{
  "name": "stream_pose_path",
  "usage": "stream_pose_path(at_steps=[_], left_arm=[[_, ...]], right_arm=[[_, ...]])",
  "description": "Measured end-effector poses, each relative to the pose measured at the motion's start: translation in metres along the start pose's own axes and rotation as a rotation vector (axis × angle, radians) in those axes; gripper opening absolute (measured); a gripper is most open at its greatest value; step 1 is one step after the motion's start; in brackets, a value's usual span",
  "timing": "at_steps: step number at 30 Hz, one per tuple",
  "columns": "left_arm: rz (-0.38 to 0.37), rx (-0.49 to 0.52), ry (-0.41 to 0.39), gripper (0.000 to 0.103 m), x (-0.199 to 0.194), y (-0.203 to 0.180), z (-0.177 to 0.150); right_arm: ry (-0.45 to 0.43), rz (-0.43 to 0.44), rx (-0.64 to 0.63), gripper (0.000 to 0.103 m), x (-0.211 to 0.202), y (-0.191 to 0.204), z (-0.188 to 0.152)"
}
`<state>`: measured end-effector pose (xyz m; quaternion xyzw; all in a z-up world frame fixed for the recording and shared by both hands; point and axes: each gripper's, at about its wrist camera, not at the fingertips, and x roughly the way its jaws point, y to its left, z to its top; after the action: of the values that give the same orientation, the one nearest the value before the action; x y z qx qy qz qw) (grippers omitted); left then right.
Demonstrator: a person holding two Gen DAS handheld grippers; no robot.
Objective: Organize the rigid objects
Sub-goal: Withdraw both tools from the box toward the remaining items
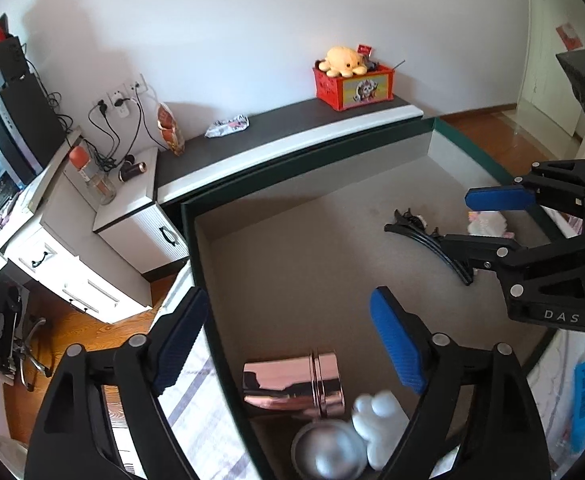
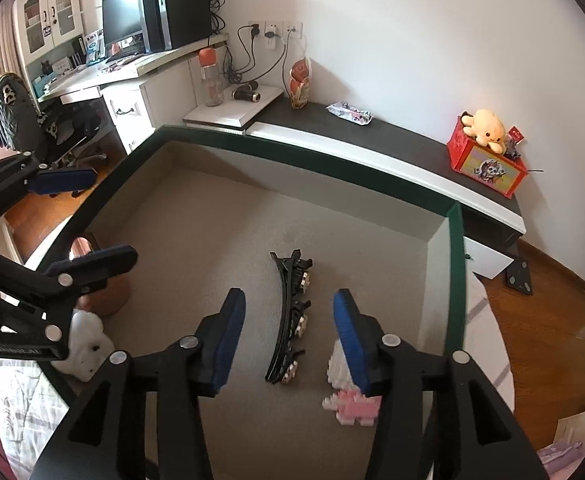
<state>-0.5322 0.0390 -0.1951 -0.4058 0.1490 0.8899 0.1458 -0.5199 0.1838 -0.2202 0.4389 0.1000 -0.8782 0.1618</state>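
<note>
Black hair clip (image 2: 290, 316) lies on the floor of the green-rimmed box (image 2: 454, 280), between the parted blue pads of the right gripper (image 2: 288, 344) and touching neither: released, nothing held. Beside the clip, towards the box's right wall, sits a white-and-pink block toy (image 2: 350, 404). The left gripper (image 1: 288, 344) hangs wide open and empty over the box's near-left corner, above a rose-gold canister (image 1: 292, 384) lying on its side, a round silver lid (image 1: 328, 450) and a white figurine (image 1: 380, 428).

Both drops look done; each hand should lift straight up so no pad drags anything.

Only the left view shows the silver lid; only the right view shows the clip's studs.
</note>
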Motion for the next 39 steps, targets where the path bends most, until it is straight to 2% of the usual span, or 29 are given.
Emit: stream_pose_path(at_steps=[1,3,5,8,15,19,20,21,22,26,28,32,39], left_arm=[[0.006,-0.004,-0.012,0.087,-0.007,0.0,-0.002],[0.018,-0.009,-0.043,0.091,-0.026,0.0,-0.007],[0.024,-0.017,-0.077,0.095,-0.045,0.001,-0.013],[0.029,-0.038,-0.142,0.103,-0.081,0.001,-0.028],[0.063,-0.099,-0.24,0.103,-0.152,-0.003,-0.069],[0.068,-0.124,-0.249,0.103,-0.181,-0.016,-0.098],[0.064,-0.133,-0.257,0.103,-0.19,-0.02,-0.107],[0.066,-0.142,-0.265,0.103,-0.197,-0.023,-0.114],[0.071,-0.15,-0.276,0.103,-0.204,-0.027,-0.122],[0.062,-0.175,-0.307,0.103,-0.232,-0.044,-0.157],[0.073,-0.198,-0.313,0.103,-0.241,-0.051,-0.174],[0.057,-0.221,-0.299,0.103,-0.247,-0.067,-0.204],[0.008,-0.228,-0.177,0.103,-0.224,-0.097,-0.249]], right_arm=[[-0.01,-0.005,-0.001,0.056,-0.005,0.001,-0.001],[-0.036,-0.025,-0.008,0.072,-0.02,0.004,-0.004],[-0.074,-0.041,-0.01,0.08,-0.04,0.009,-0.008],[-0.127,-0.055,-0.007,0.082,-0.071,0.015,-0.017],[-0.243,-0.058,0.006,0.086,-0.142,0.031,-0.052],[-0.295,-0.02,0.029,0.088,-0.179,0.038,-0.08],[-0.304,-0.022,0.033,0.091,-0.187,0.04,-0.087],[-0.314,-0.029,0.036,0.1,-0.195,0.042,-0.094],[-0.332,-0.038,0.036,0.103,-0.204,0.043,-0.104],[-0.389,-0.034,0.076,0.103,-0.237,0.043,-0.144],[-0.387,-0.031,0.099,0.103,-0.246,0.042,-0.163],[-0.362,-0.085,0.13,0.103,-0.25,0.043,-0.203],[-0.224,-0.116,0.177,0.103,-0.215,0.033,-0.259]])
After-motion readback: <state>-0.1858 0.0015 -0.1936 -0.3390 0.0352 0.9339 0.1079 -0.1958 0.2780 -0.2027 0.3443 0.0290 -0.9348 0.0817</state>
